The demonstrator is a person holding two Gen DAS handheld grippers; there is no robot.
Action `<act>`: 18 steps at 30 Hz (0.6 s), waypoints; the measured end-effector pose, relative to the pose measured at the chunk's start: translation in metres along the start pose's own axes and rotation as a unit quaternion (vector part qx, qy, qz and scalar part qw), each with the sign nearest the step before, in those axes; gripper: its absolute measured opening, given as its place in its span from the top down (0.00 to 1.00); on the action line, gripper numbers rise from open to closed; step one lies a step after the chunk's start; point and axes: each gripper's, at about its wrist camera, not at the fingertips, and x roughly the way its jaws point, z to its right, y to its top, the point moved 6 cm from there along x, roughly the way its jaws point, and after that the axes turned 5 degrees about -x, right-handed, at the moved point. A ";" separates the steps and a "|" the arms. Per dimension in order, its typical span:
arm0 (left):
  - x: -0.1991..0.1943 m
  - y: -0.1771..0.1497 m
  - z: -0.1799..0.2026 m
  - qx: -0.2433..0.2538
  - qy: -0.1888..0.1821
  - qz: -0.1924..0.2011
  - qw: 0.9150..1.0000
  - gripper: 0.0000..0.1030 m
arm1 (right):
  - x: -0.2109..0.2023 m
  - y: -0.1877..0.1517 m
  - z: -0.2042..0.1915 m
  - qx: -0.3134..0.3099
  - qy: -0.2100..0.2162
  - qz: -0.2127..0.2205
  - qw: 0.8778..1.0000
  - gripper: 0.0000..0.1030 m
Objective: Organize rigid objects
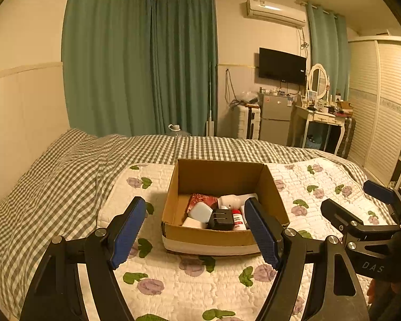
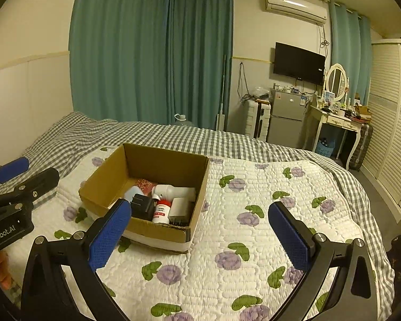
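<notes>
On the far left the grey-and-white checked bed cover (image 1: 48, 176) runs along the cream wall, and over it lies the white quilted blanket with purple flowers and green leaves (image 1: 189, 289). The left gripper (image 1: 197, 230) hovers above this blanket with its two blue-padded fingers (image 1: 128, 230) wide apart and nothing between them. In the left wrist view, the open brown cardboard box (image 1: 222, 176) stands on the blanket straight ahead of this gripper, between the finger tips.

Inside the box lie a dark red patterned packet (image 1: 203, 199) at the back, a pale blue rounded square case (image 1: 200, 212), a black plug adapter with two metal pins (image 1: 221, 219), a small white bottle with red cap and red label (image 1: 238, 218) and a white plastic bottle lying on its side (image 1: 232, 200). The right finger of the left gripper covers the right part of the box floor in this view. The right wrist view shows the box from the other side, and there a white rectangular charger block (image 2: 180, 206) appears in the near right corner, touching the small bottle.

The right gripper (image 2: 200, 230) is over the flowered blanket, to the right of the box, its fingers also spread apart and empty. Only the left wrist view shows it from the side, well apart from the box. Far right stand a black wall television (image 2: 298, 62), a small grey fridge (image 2: 287, 117) and a white dressing table with oval mirror (image 2: 334, 117)
</notes>
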 end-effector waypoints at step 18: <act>-0.001 -0.004 0.000 -0.002 -0.001 -0.002 1.000 0.23 | -0.002 0.002 0.002 0.005 -0.005 0.003 1.000 0.00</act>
